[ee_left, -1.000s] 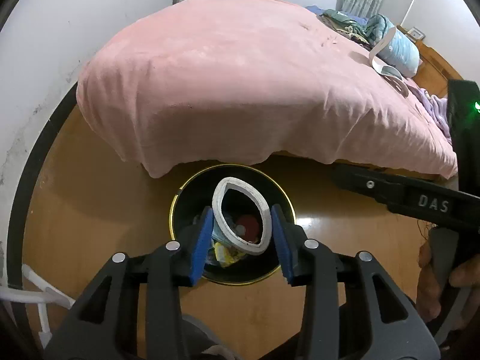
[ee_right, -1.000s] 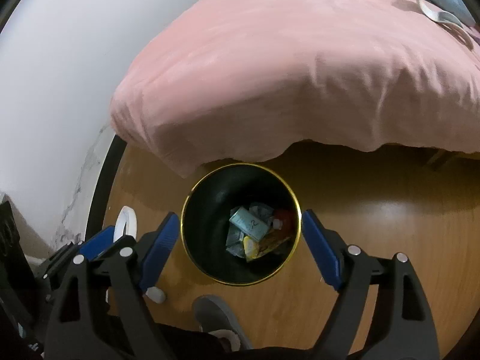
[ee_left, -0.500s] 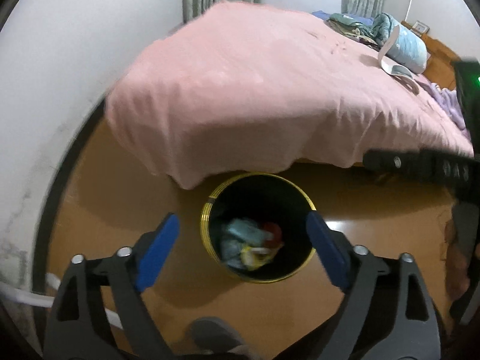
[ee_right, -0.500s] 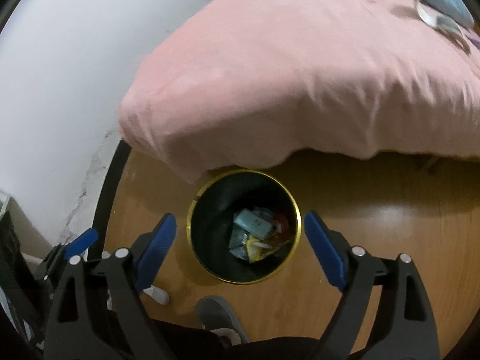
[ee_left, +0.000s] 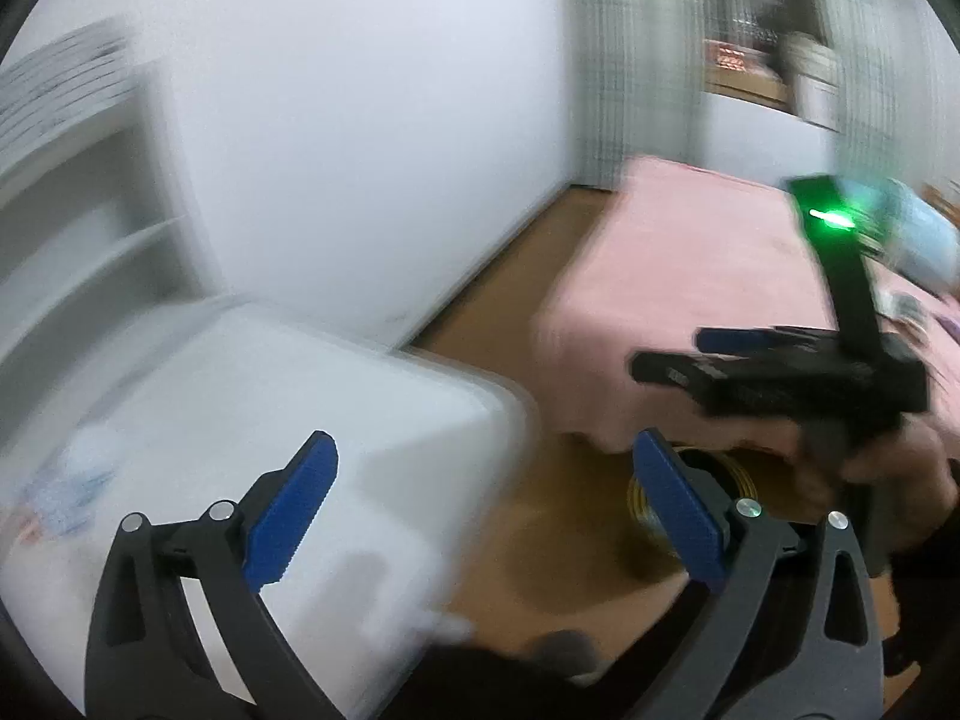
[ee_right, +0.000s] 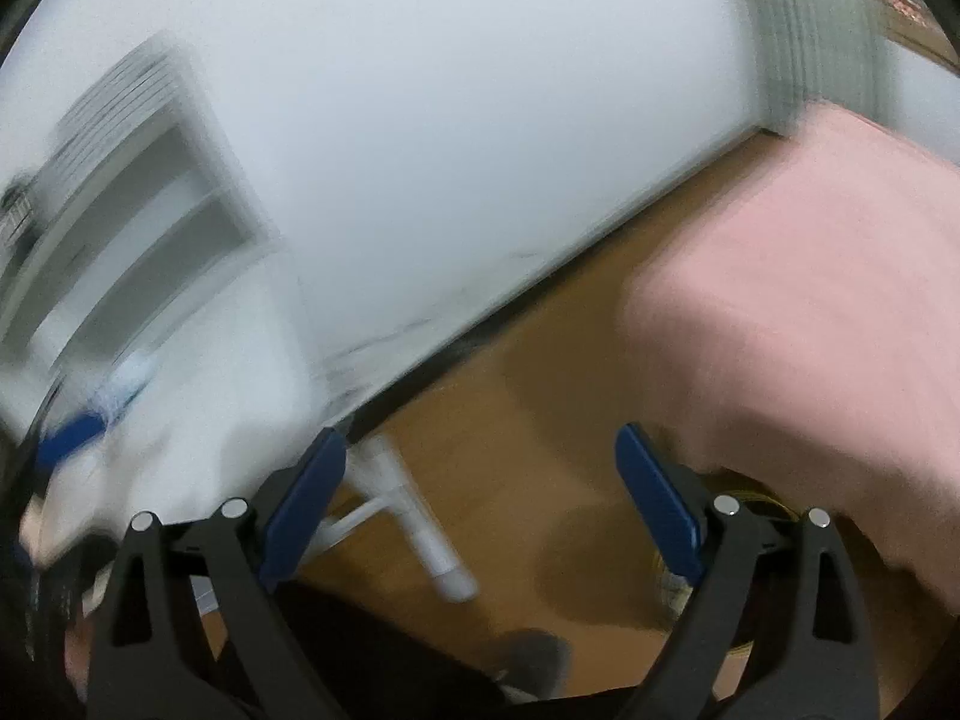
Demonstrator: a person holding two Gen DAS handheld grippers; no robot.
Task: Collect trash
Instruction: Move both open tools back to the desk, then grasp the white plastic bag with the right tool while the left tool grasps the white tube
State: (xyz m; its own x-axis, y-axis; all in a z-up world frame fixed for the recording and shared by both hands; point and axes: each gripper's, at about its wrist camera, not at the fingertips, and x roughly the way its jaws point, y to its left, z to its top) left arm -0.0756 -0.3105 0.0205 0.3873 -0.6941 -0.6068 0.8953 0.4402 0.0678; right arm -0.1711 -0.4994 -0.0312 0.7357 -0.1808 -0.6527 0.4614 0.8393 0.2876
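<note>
Both views are blurred by motion. My left gripper [ee_left: 486, 516] hangs over the corner of a white table [ee_left: 300, 396], its jaws opening with nothing between the blue pads. My right gripper [ee_right: 480, 504] stands wide open and empty above the wooden floor; in the left wrist view the right gripper [ee_left: 672, 354] shows in a hand in front of the bed. The black bin with a gold rim [ee_left: 738, 480] peeks out behind my left gripper's right finger, and in the right wrist view the bin [ee_right: 750, 498] is mostly hidden. A blurred blue-white thing [ee_left: 78, 480] lies on the table.
A pink-covered bed [ee_left: 690, 276] fills the right side. White shelves [ee_left: 72, 210] stand against the wall behind the table. A white pipe-like table foot [ee_right: 420, 528] lies on the floor [ee_right: 540, 420]. A grey shoe [ee_right: 534, 654] shows at the bottom edge.
The left gripper opened and the white ring it held over the bin is gone from its jaws. Both grippers swung up and left, from above the bin toward the white table.
</note>
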